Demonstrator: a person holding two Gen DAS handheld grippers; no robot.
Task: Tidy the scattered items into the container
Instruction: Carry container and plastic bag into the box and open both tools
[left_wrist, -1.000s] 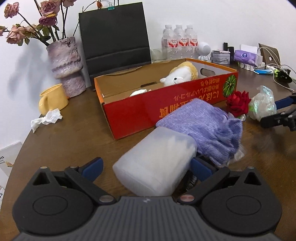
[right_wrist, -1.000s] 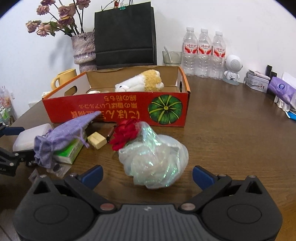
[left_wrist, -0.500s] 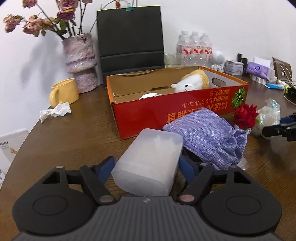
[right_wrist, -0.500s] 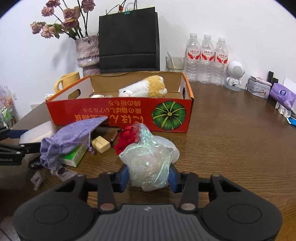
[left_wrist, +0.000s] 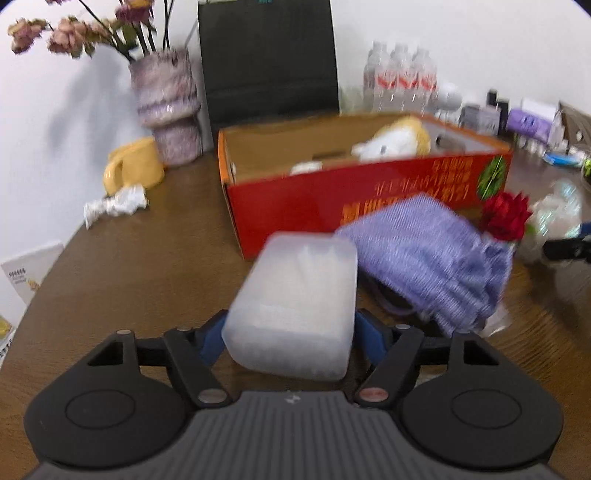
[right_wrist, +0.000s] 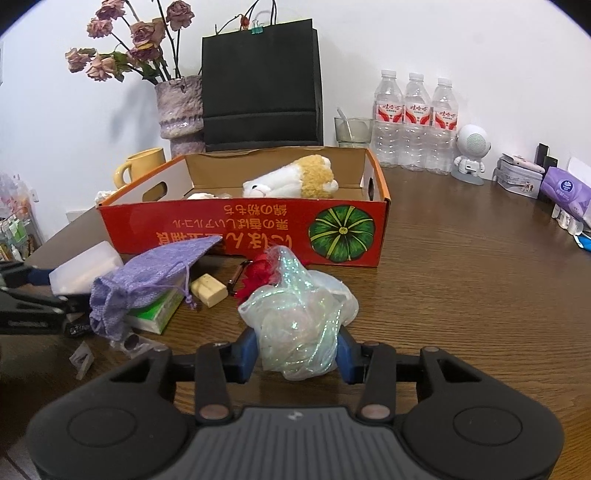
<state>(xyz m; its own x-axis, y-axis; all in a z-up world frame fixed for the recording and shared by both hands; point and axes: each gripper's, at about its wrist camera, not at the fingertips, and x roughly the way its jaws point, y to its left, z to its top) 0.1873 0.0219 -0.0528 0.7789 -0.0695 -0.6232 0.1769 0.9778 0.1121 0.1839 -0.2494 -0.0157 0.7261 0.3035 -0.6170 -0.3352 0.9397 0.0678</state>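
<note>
Left tongs (left_wrist: 288, 339): closing, blue pads against both sides of a frosted plastic box (left_wrist: 295, 306). Right tongs (right_wrist: 297, 354): narrowed, clamping a crinkled plastic bag (right_wrist: 299, 325). Red cardboard box (right_wrist: 258, 232) at twelve o'clock on the surface (right_wrist: 461, 295), holding a plush toy (right_wrist: 295, 181). Purple pouch (right_wrist: 155, 277) at ten o'clock of the bag.

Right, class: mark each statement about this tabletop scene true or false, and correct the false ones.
1. A plush toy lies inside the red box. True.
2. The right gripper has the purple pouch between its fingers. False: it is shut on the iridescent wrapped bundle.
3. The left gripper, fingers closing, has the frosted plastic case between them. True.
4. The yellow mug sits inside the box. False: it stands outside, beside the vase.
</note>
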